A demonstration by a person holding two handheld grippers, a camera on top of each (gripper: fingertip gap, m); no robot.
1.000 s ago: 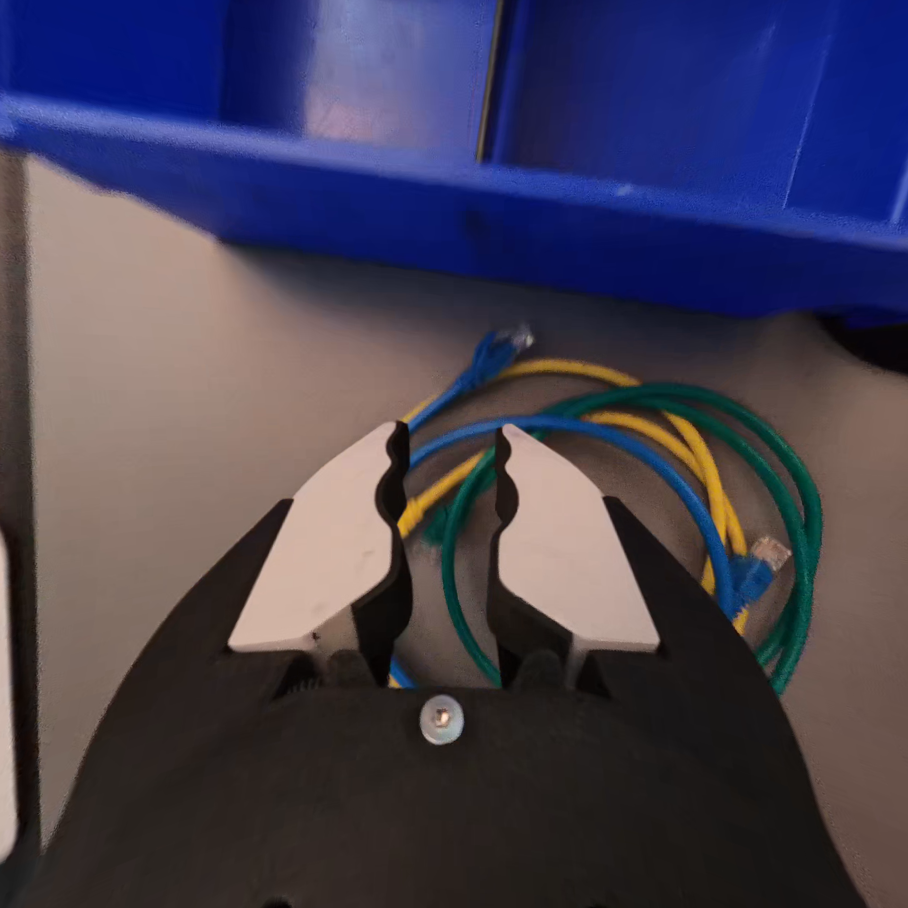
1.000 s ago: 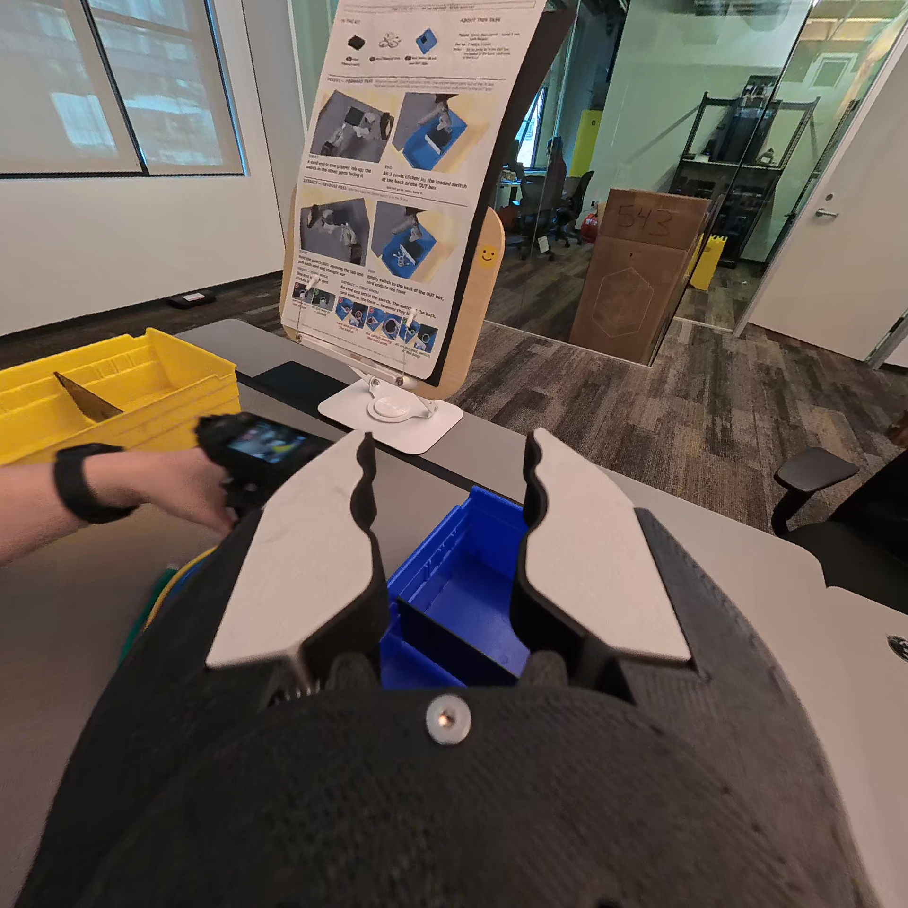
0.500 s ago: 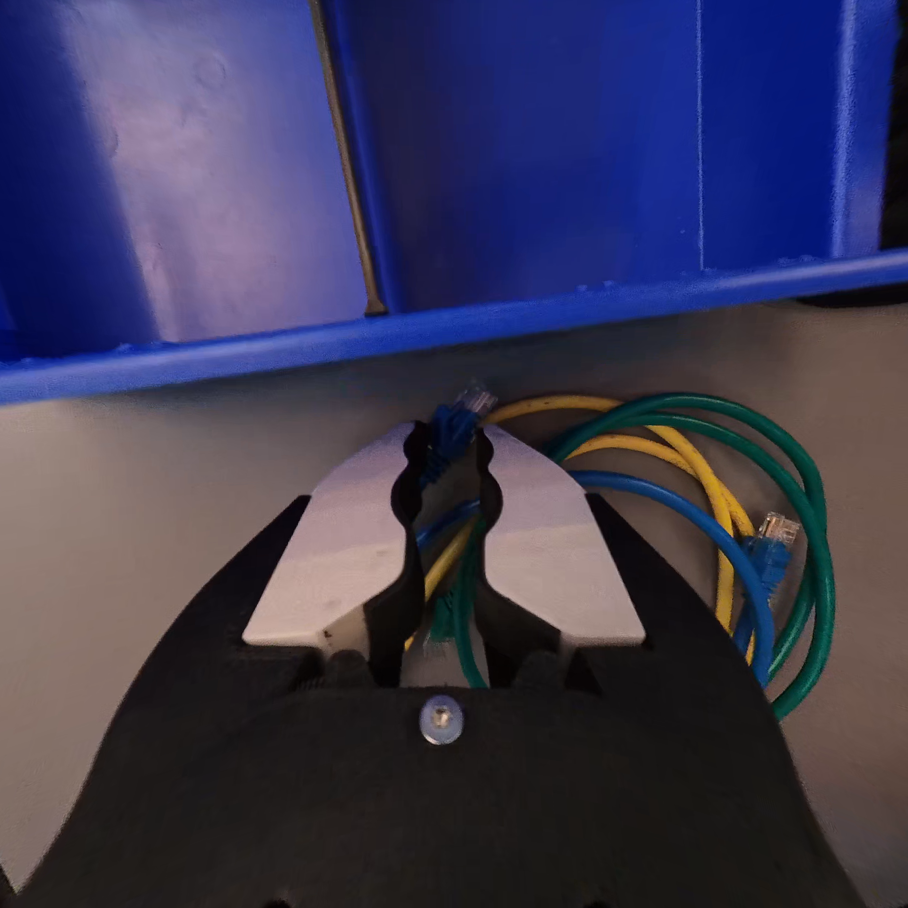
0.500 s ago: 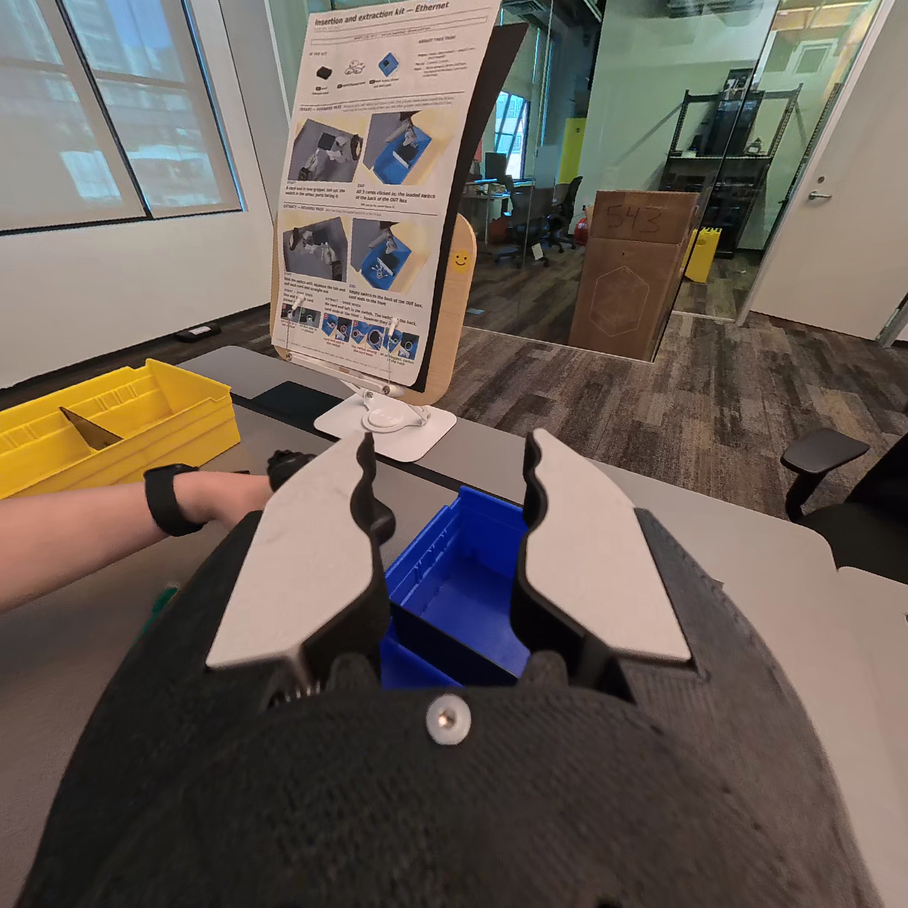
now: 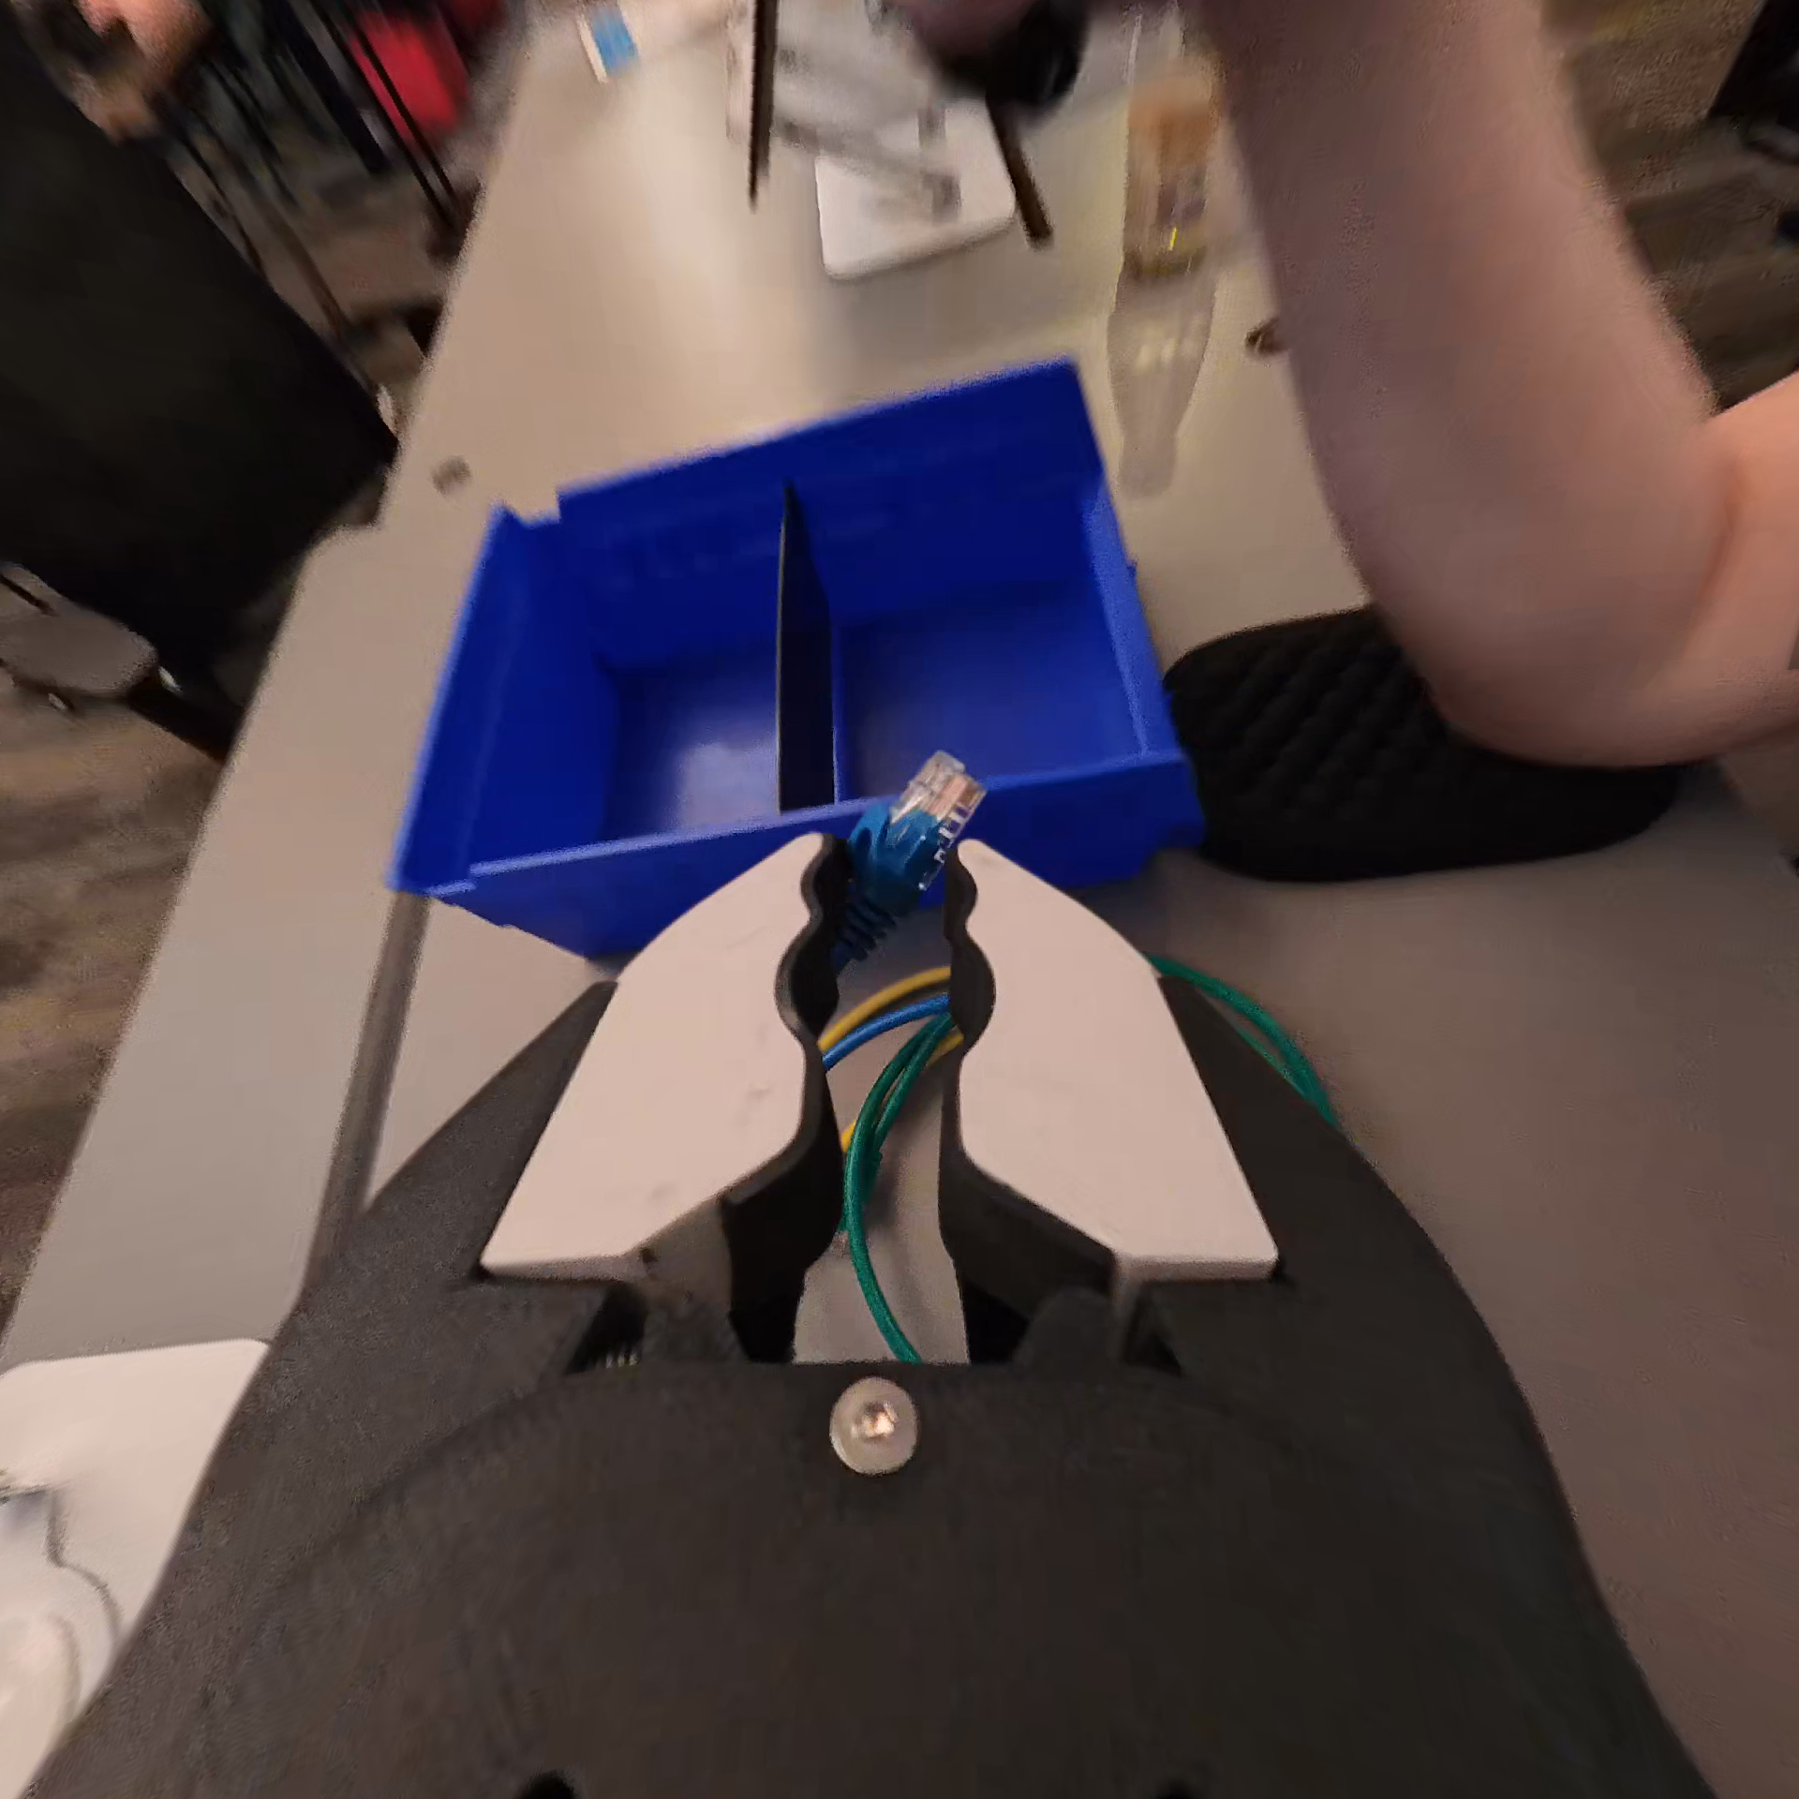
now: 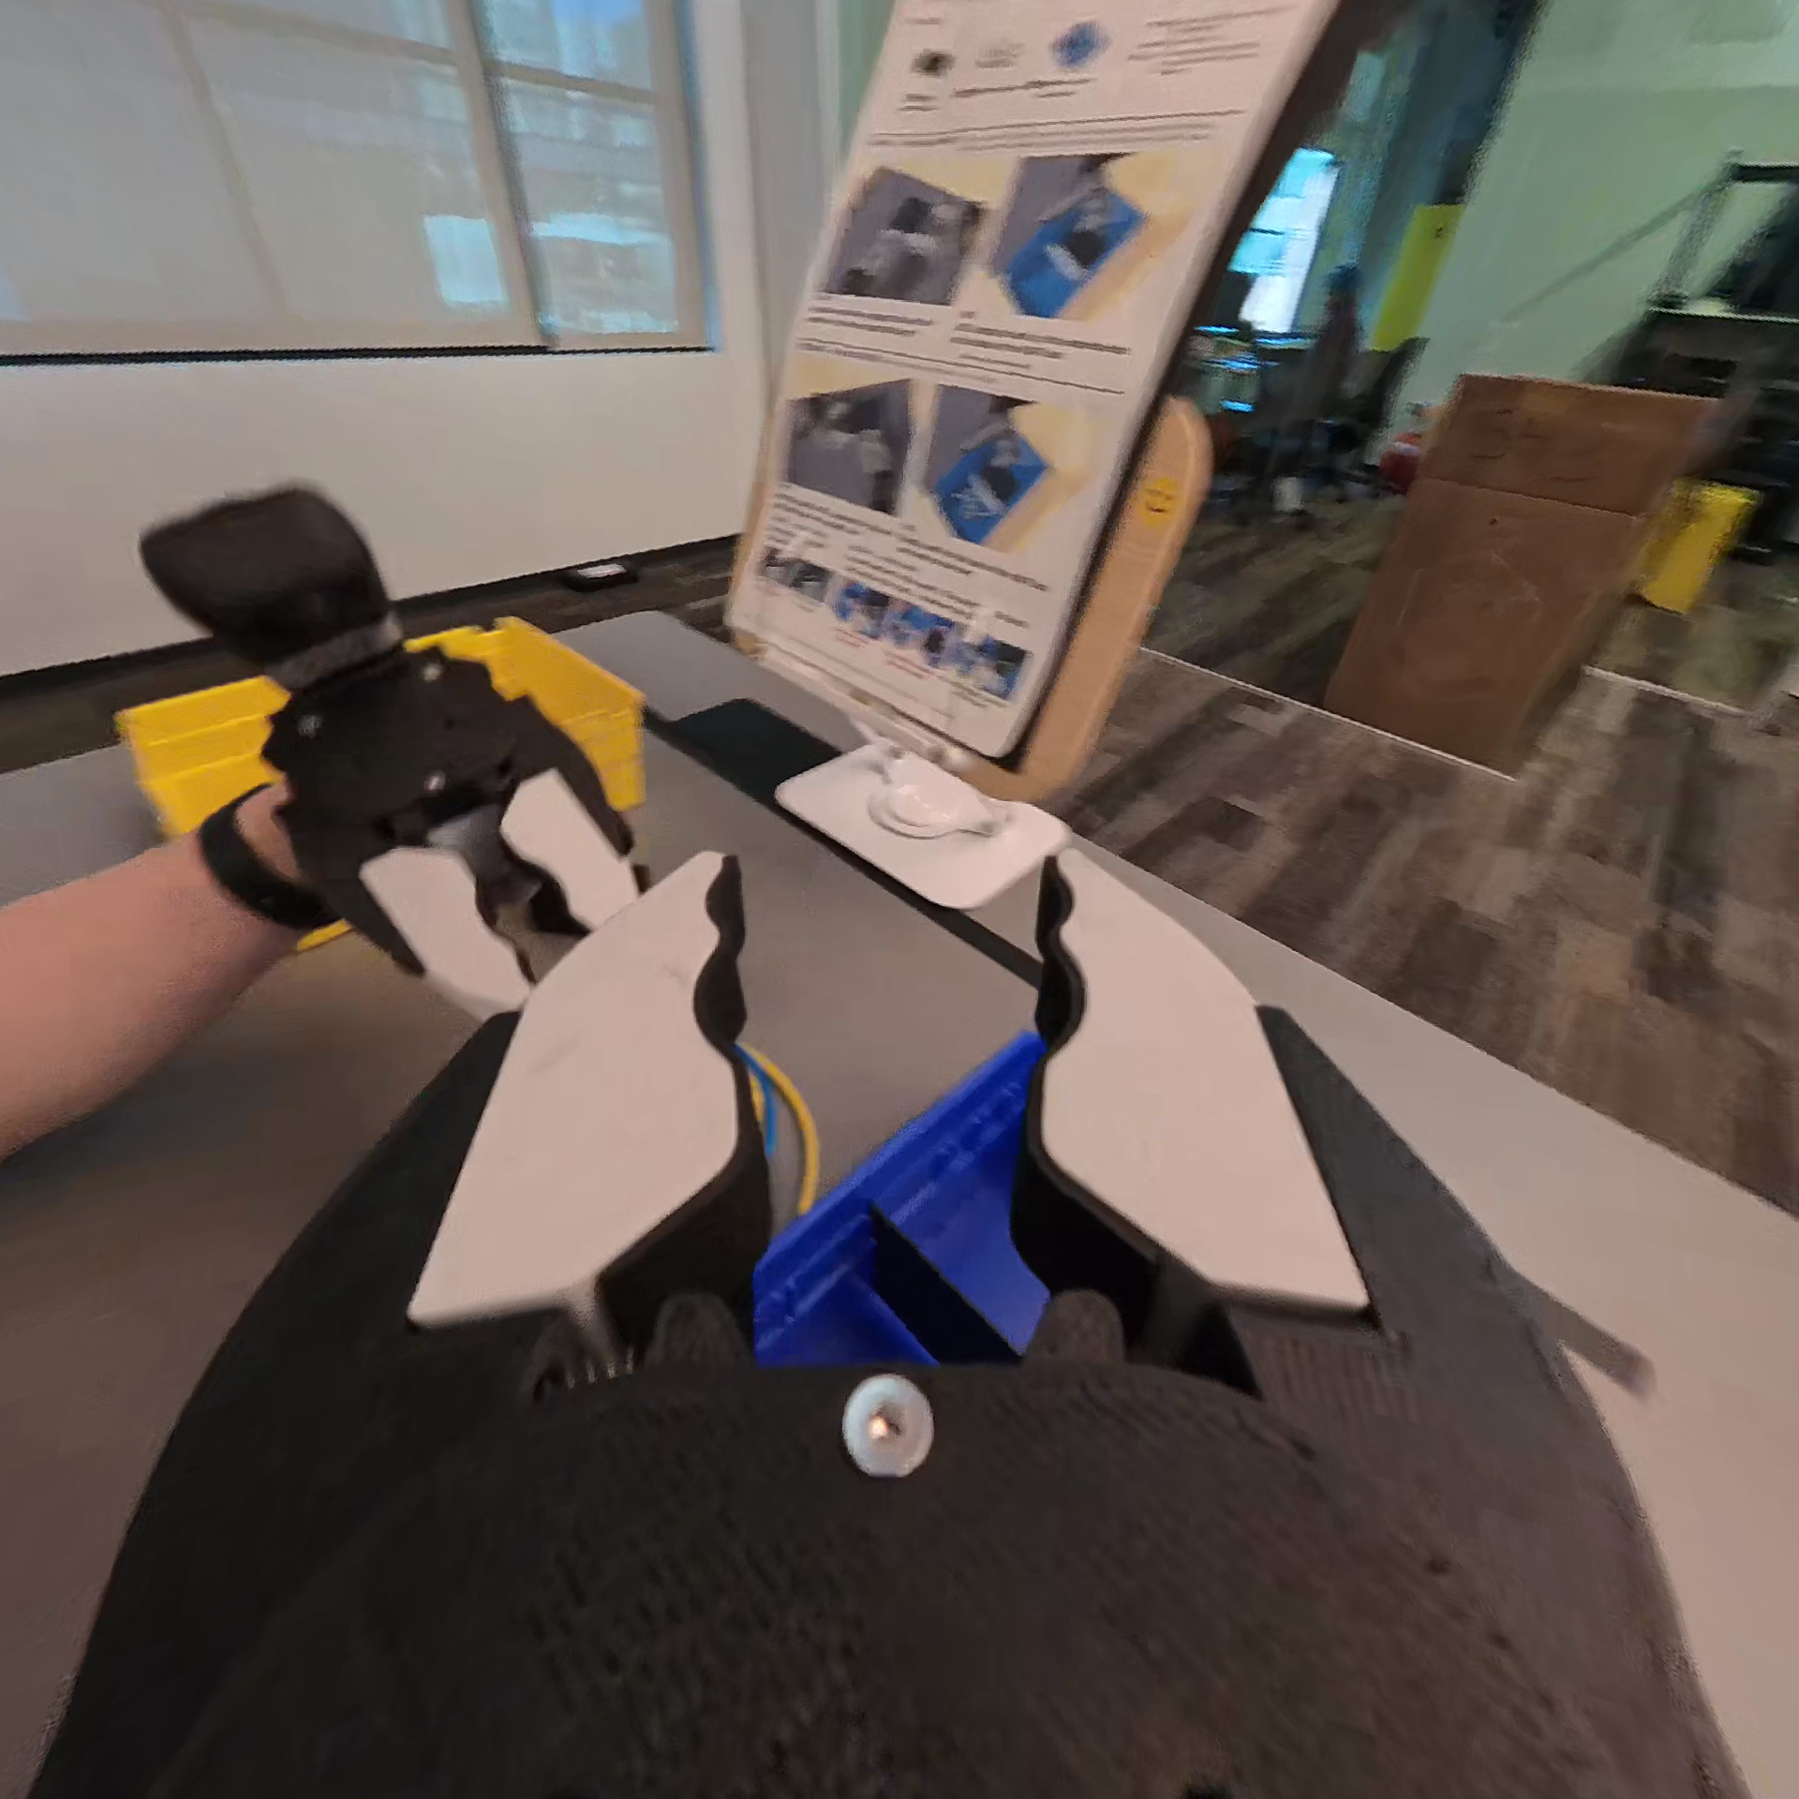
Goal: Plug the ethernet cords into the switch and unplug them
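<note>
My left gripper (image 5: 894,857) is shut on the blue ethernet cord's plug end (image 5: 900,845) and holds it lifted, its clear connector (image 5: 940,785) pointing up and forward. Yellow (image 5: 881,991) and green (image 5: 881,1129) cords hang or lie below, between the fingers. The blue divided bin (image 5: 623,881) stands just ahead. My right gripper (image 6: 888,886) is open and empty, raised above the same blue bin (image 6: 935,1149). The left gripper also shows in the right wrist view (image 6: 487,876), held by a hand at the left. No switch is in view.
A yellow bin (image 6: 574,701) stands at the far left of the grey table (image 6: 876,964). An instruction board on a white stand (image 6: 935,827) is behind the blue bin. A black textured pad (image 5: 1363,740) lies right of the bin, under a person's arm (image 5: 1460,389).
My left gripper closed on the blue cord's plug, then lifted and tilted up, bringing the whole blue bin into view. My right gripper stayed open, its view shifting slightly.
</note>
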